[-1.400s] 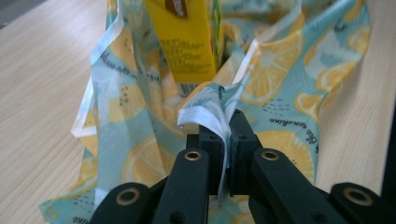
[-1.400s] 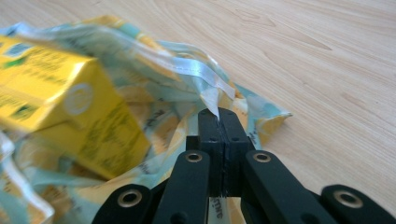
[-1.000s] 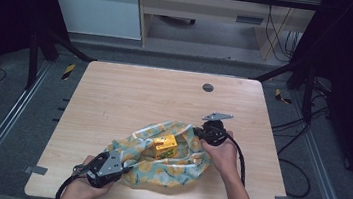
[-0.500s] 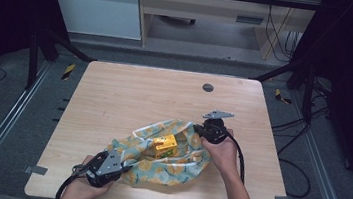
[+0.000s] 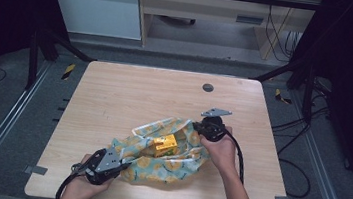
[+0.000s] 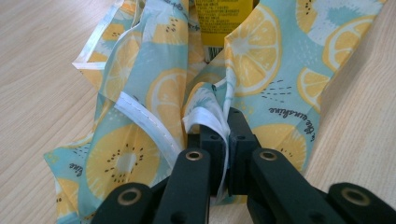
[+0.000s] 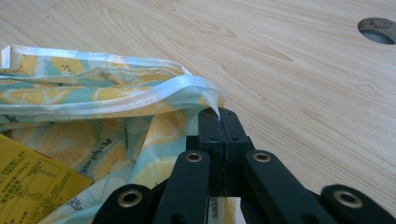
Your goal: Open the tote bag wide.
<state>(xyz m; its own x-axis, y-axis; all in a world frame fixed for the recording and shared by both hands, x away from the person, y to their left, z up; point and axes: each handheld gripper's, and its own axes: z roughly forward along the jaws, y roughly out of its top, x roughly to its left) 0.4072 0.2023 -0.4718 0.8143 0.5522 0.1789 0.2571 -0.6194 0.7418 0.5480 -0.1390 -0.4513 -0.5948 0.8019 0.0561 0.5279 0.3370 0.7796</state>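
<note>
The left gripper [image 6: 223, 140] has its jaws pressed together on a white-hemmed corner of the cloth [image 6: 140, 112]; the fabric is squeezed between the two black pads and bunches up just above them. The right gripper [image 7: 218, 126] is likewise clamped tight on another hemmed edge of the same cloth [image 7: 116, 105], the white binding running off to the left from its tips.

From above, the left gripper [image 5: 124, 164] sits at the near-left end of the cloth [image 5: 156, 167] and the right gripper [image 5: 196, 128] at the far-right end, so the cloth lies gathered between them with its long axis running diagonally across the table [image 5: 130, 94], from near left to far right. It lies on the near half of the tabletop.

The print shows lemon slices and kiwi-like rounds on pale blue, with small cursive lettering that repeats (in the left gripper view it seems to read "the sunshine", though the script is tilted and hard to make out). A yellow box [image 5: 164, 145] lies in the fold of the cloth, about midway between the grippers; its face [image 7: 32, 179] carries a bordered panel of fine dark print, too small to read.

A round grey grommet [image 5: 208, 87] sits in the tabletop beyond the right gripper, well apart from the cloth.
</note>
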